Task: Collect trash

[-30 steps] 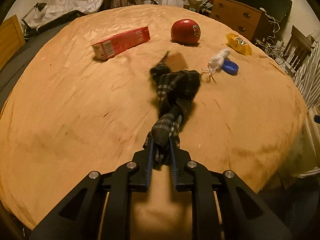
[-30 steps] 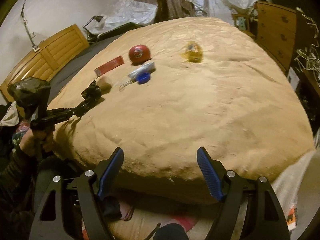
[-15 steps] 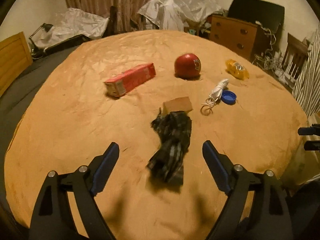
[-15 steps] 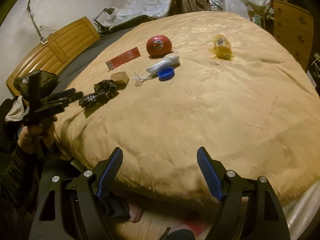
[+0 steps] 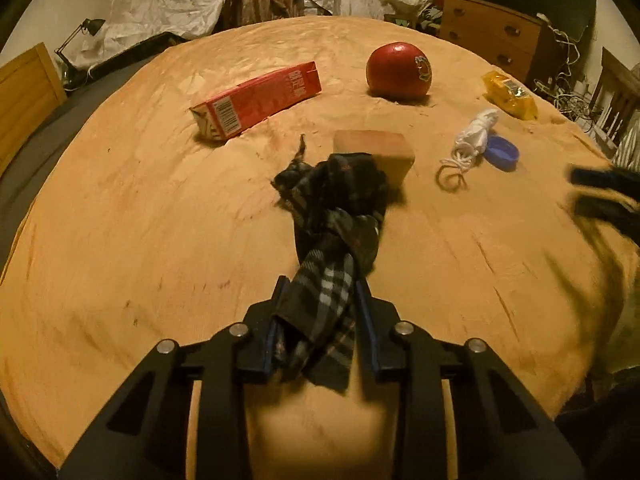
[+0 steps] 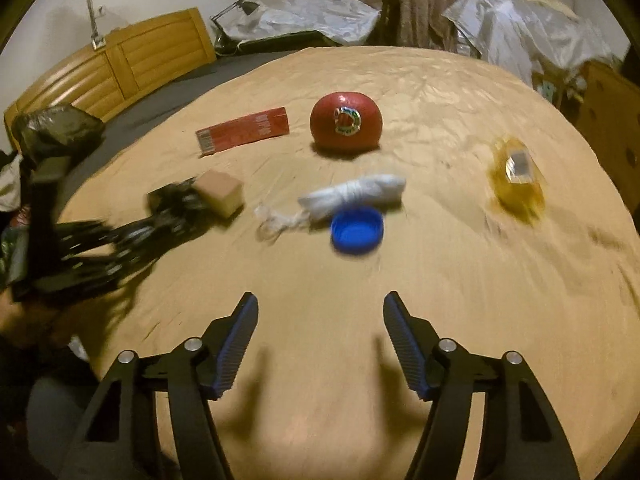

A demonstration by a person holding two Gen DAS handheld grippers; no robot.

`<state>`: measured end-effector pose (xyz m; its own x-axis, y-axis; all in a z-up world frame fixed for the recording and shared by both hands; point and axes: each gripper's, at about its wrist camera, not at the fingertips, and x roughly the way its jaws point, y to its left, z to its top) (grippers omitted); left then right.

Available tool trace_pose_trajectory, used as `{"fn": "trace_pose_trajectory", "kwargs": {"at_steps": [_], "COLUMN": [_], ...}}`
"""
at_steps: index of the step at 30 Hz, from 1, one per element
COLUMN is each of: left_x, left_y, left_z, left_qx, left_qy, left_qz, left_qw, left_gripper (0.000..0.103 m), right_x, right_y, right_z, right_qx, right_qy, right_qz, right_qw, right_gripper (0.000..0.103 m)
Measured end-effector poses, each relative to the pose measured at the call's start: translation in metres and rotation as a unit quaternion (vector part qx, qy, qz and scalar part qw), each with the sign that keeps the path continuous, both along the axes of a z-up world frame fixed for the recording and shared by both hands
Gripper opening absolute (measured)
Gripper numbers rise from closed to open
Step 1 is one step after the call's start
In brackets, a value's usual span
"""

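Observation:
On the tan blanket (image 5: 120, 220) my left gripper (image 5: 320, 284) is shut on the near end of a dark plaid cloth (image 5: 336, 200), which trails up to a brown block (image 5: 376, 148). My right gripper (image 6: 320, 300) hovers over bare blanket; its jaws are closing with nothing between them. Just ahead of it lie a blue cap (image 6: 356, 230) and a white cord bundle (image 6: 356, 194). Farther back sit a red carton (image 6: 244, 130), a red round thing (image 6: 346, 120) and a yellow wrapper (image 6: 518, 178). The left gripper (image 6: 120, 236) shows blurred at the left.
A wooden dresser (image 5: 492, 36) with tangled cables stands beyond the bed's far right. A wooden headboard (image 6: 120, 64) runs along the left. Plastic-covered heaps (image 6: 312, 12) and a curtain line the back wall. The blanket drops off at the near edge.
My left gripper let the plaid cloth drop and opened wide, then shut on it again. My right gripper swung in over the bed toward the blue cap, and its jaws narrowed.

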<state>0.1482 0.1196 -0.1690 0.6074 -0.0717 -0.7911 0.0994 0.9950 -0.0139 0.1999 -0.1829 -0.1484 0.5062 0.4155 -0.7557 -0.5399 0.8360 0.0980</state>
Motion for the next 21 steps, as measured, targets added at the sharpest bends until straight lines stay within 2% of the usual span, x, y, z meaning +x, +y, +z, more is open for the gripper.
{"fn": "trace_pose_trajectory", "kwargs": {"at_steps": [2,6,9,10,12,14,15,16,21], "left_x": [-0.009,-0.024,-0.031,-0.033,-0.037,-0.038,-0.038,-0.038,-0.03], "left_y": [0.005,0.026,0.037,0.039,0.039,0.039,0.038,0.038,0.028], "left_z": [0.002,0.006,0.009,0.012,0.017,0.022,0.025,0.027,0.032], "left_qx": [-0.005,-0.046,-0.067,-0.064,-0.054,-0.046,-0.04,-0.037,-0.018], "left_qy": [-0.002,0.002,0.0,-0.007,-0.02,-0.034,-0.045,-0.051,-0.061], "left_qz": [-0.002,0.013,0.015,0.018,0.016,0.018,0.022,0.026,0.021], "left_qw": [1.0,0.9988,0.9976,0.9978,0.9982,0.9982,0.9979,0.9977,0.9977], "left_gripper": [0.03,0.031,0.047,0.055,0.061,0.072,0.074,0.077,0.078], "right_x": [0.018,0.052,0.068,0.07,0.073,0.072,0.069,0.066,0.02], "right_y": [0.008,0.021,0.026,0.028,0.033,0.035,0.034,0.033,0.025], "right_z": [-0.005,-0.02,-0.026,-0.027,-0.03,-0.03,-0.029,-0.028,-0.018], "right_qx": [-0.015,-0.044,-0.05,-0.052,-0.063,-0.068,-0.068,-0.065,-0.043], "right_qy": [-0.002,0.004,0.002,0.0,-0.006,-0.013,-0.016,-0.016,-0.016], "right_qz": [0.001,0.003,0.001,0.003,0.008,0.008,0.004,0.002,-0.002], "right_qw": [1.0,0.999,0.999,0.999,0.998,0.998,0.998,0.998,0.999], "right_gripper": [0.065,0.065,0.065,0.065,0.064,0.051,0.041,0.042,0.041]}}
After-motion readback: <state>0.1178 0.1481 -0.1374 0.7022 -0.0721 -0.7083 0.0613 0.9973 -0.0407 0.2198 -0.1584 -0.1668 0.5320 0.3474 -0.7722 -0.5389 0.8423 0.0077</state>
